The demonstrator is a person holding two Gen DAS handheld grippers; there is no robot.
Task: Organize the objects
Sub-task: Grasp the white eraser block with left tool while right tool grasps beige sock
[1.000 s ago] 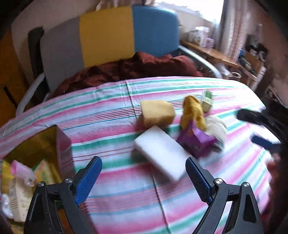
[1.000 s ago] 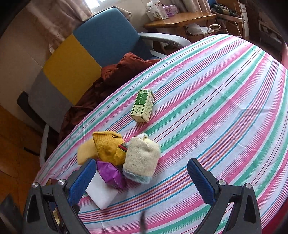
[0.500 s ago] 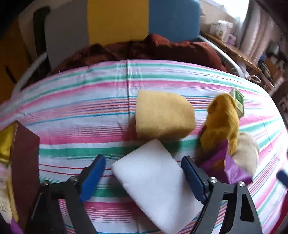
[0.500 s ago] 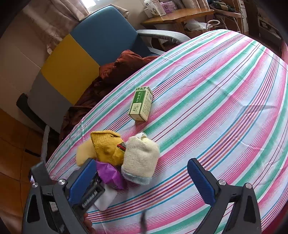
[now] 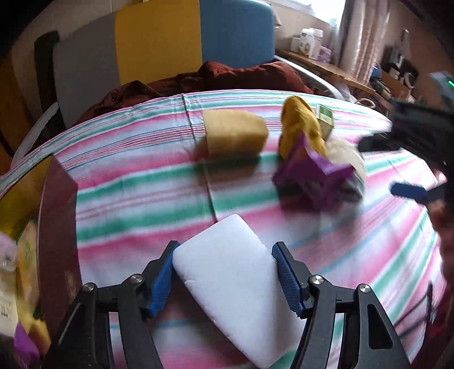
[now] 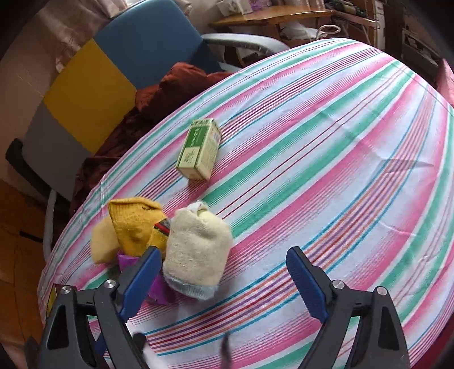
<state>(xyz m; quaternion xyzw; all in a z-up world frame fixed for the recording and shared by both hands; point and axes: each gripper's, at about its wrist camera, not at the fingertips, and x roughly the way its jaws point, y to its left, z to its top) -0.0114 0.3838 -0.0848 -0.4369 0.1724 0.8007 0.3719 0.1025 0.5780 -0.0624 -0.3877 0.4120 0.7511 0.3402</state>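
While the left claw grips a white rectangular foam block between its blue ribbed pads, the block sits lifted at the near edge of the surface, a table covered in pink, green and white striped cloth. Just left of it stands a dark red open-topped box with blurred packets inside. Farther out on the cloth lie a tan sponge block, a crumpled purple wrapper, a mustard-yellow knitted sock and a cream woolly sock, bunched close together. The right claw hangs spread wide and empty over the cloth, its left pad just beside the cream sock. Beyond the bunch, apart from it, a small green and white carton lies on its side. Past the far edge sits a chair with grey, yellow and blue panels, a dark red cloth heaped on its seat. Behind stand a wooden side table with boxes and pale curtains.
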